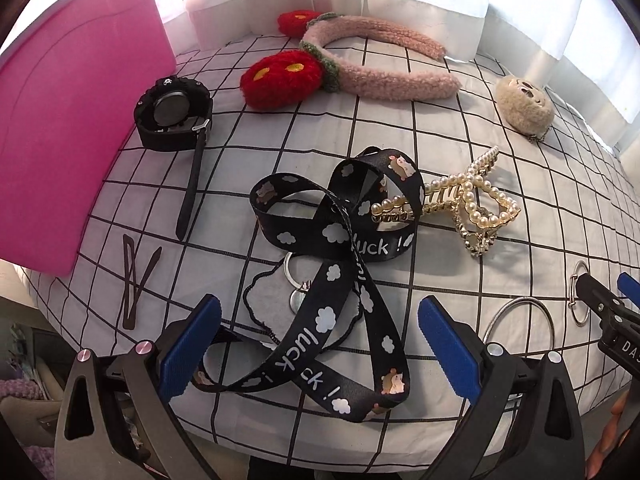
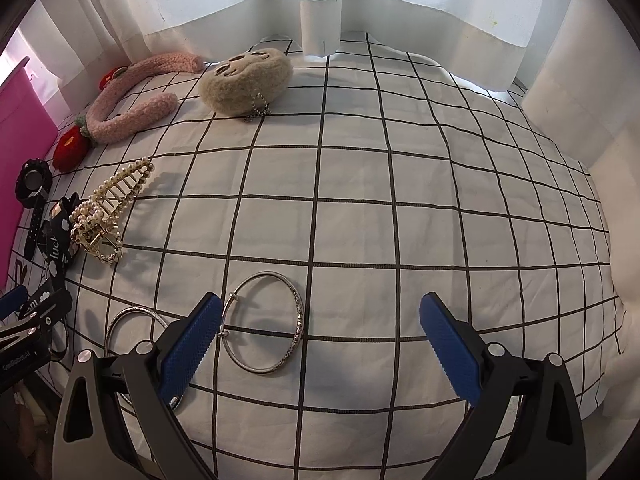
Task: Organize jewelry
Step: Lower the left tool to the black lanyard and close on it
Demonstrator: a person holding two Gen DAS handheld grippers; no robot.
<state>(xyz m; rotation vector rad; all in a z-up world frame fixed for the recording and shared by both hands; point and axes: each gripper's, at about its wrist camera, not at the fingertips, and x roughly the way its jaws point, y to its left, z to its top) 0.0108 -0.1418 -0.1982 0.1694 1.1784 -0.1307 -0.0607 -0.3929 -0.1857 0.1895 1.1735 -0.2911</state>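
My left gripper [image 1: 320, 348] is open and empty, its fingers either side of a black "luck!" lanyard [image 1: 340, 280] with a key ring. A pearl hair claw [image 1: 460, 200] lies just beyond the lanyard; it also shows in the right wrist view [image 2: 108, 208]. A black watch [image 1: 172, 120], two dark hair clips [image 1: 134, 280] and a pink box [image 1: 72, 140] sit to the left. My right gripper [image 2: 320, 340] is open and empty over a silver bangle [image 2: 264, 324]. A second silver bangle [image 2: 136, 320] lies left of it.
A pink fuzzy headband with red flowers [image 1: 360, 68] and a beige plush charm [image 1: 524, 104] lie at the back of the checked cloth [image 2: 400, 200]. White curtains hang behind. The table edge runs just under both grippers.
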